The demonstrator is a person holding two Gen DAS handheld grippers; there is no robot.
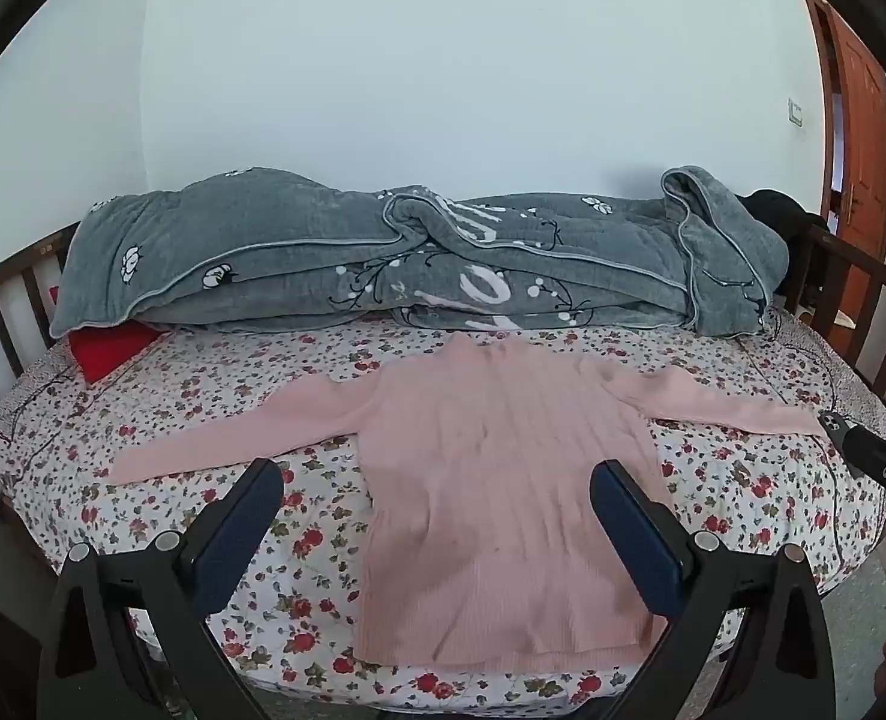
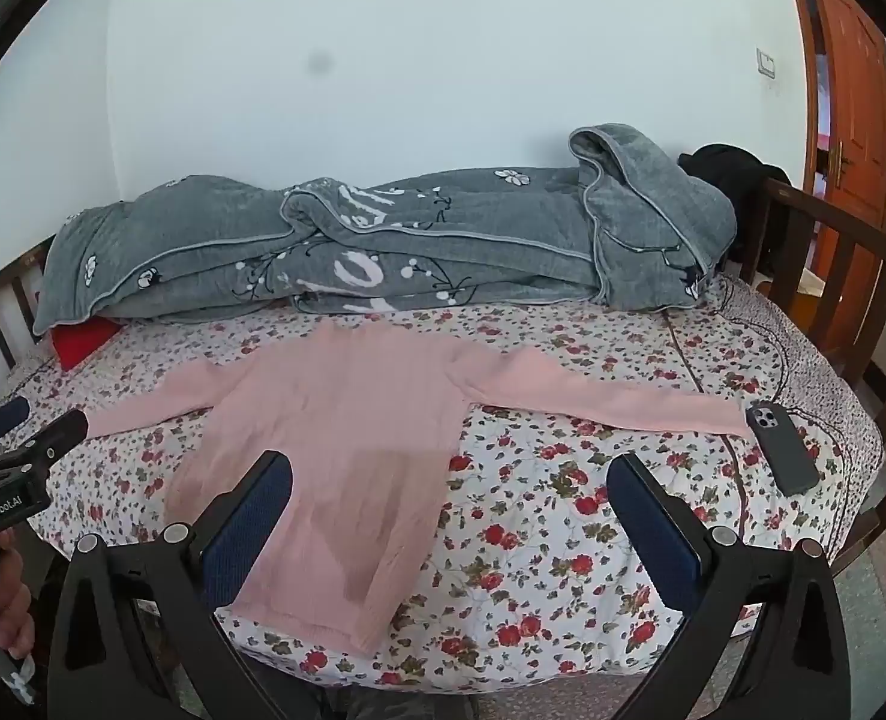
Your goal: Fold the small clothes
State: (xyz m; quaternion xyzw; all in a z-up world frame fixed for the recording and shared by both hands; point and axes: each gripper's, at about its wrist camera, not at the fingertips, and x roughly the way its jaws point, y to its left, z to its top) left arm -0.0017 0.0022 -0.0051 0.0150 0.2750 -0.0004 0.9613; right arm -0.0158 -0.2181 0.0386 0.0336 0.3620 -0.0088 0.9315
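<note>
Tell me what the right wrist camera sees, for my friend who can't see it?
A pink ribbed long-sleeved sweater lies flat, sleeves spread, on a bed with a red-flowered white sheet. The right gripper hovers above it, blue-padded fingers wide open and empty. A dark grey phone lies by one cuff, and a rumpled grey quilt sits behind.

both wrist views angled down over bed (image 1: pixel 143 420), sharing pink sweater (image 2: pixel 335 420)

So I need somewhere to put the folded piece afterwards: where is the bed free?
Free: floral sheet between the pink sweater body and the phone, below the sleeve; also the near-left sheet under the other sleeve. Crowded: the grey quilt fills the back.
</note>
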